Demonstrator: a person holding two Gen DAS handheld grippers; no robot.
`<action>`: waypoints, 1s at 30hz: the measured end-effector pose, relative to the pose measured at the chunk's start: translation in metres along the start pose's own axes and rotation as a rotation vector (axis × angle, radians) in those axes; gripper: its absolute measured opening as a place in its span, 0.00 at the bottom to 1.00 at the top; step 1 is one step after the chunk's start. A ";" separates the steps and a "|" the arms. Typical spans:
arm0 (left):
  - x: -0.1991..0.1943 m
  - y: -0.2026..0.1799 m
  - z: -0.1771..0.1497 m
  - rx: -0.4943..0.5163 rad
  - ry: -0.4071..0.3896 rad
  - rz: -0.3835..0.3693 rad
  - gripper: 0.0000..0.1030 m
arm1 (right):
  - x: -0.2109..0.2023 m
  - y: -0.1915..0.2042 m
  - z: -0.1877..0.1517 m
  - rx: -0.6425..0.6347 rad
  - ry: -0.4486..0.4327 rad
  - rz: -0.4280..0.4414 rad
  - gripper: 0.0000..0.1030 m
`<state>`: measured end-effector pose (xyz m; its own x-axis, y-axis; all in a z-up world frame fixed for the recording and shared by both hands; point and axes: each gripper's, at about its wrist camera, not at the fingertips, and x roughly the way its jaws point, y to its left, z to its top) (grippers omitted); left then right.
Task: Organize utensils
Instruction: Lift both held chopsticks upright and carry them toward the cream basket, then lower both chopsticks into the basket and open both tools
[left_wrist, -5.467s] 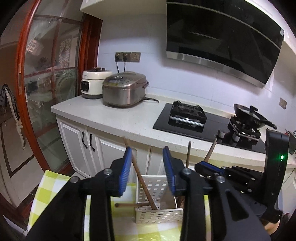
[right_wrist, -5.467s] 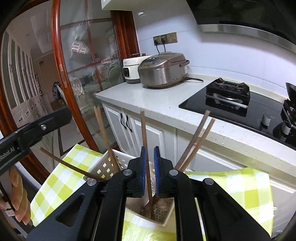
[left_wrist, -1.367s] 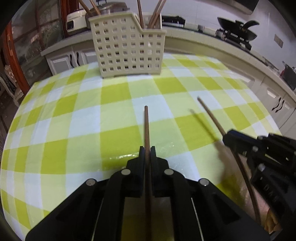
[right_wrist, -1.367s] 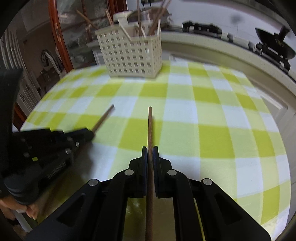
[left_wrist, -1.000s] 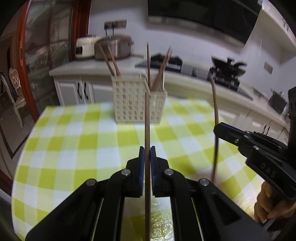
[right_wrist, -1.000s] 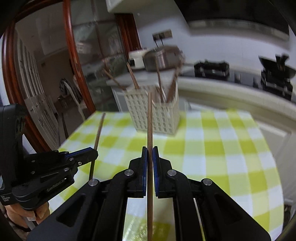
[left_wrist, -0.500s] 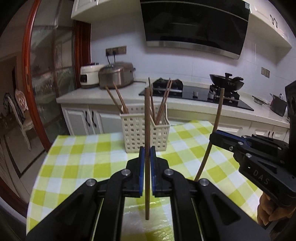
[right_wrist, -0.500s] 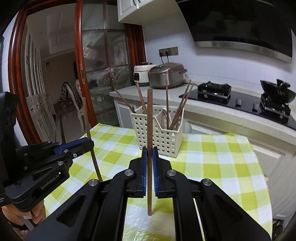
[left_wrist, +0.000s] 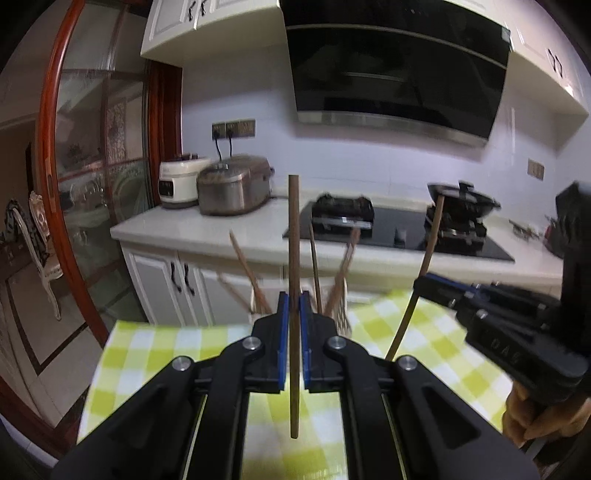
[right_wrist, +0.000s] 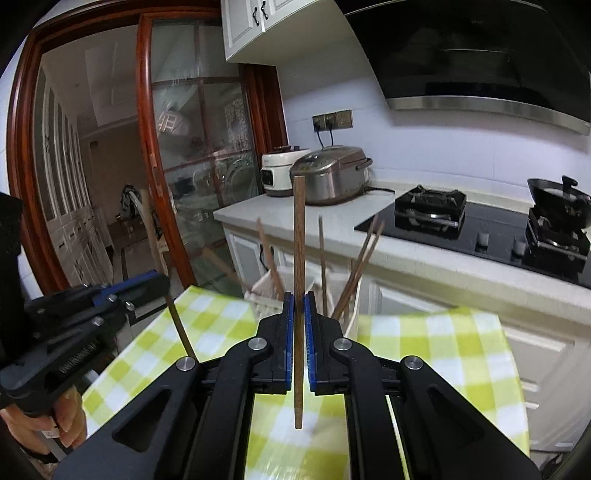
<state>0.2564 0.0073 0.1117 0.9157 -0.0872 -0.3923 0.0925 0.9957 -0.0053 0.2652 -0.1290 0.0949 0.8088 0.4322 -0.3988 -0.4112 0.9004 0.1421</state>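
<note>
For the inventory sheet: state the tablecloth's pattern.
The tablecloth is a yellow-green and white check, clearest in the right wrist view.

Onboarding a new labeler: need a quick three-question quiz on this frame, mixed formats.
1. True or false: the left gripper is open and holds nothing.
2. Multiple choice: the white basket stands on A) the stove, B) the checked tablecloth, C) the floor.
3. Fill in: the right gripper is shut on a ___.

Key:
1. False; it is shut on a wooden chopstick.
2. B.
3. Chopstick, held upright.
</note>
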 end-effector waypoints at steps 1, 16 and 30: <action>0.003 0.003 0.014 -0.010 -0.013 -0.002 0.06 | 0.004 -0.001 0.009 0.001 -0.003 -0.002 0.07; 0.101 0.040 0.103 -0.144 -0.045 0.013 0.06 | 0.089 -0.020 0.083 -0.046 0.031 -0.037 0.07; 0.173 0.051 0.048 -0.134 0.170 0.048 0.30 | 0.174 -0.040 0.028 0.004 0.281 -0.033 0.32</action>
<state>0.4383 0.0410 0.0877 0.8375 -0.0444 -0.5446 -0.0125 0.9949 -0.1003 0.4342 -0.0879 0.0450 0.6731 0.3728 -0.6386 -0.3843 0.9142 0.1286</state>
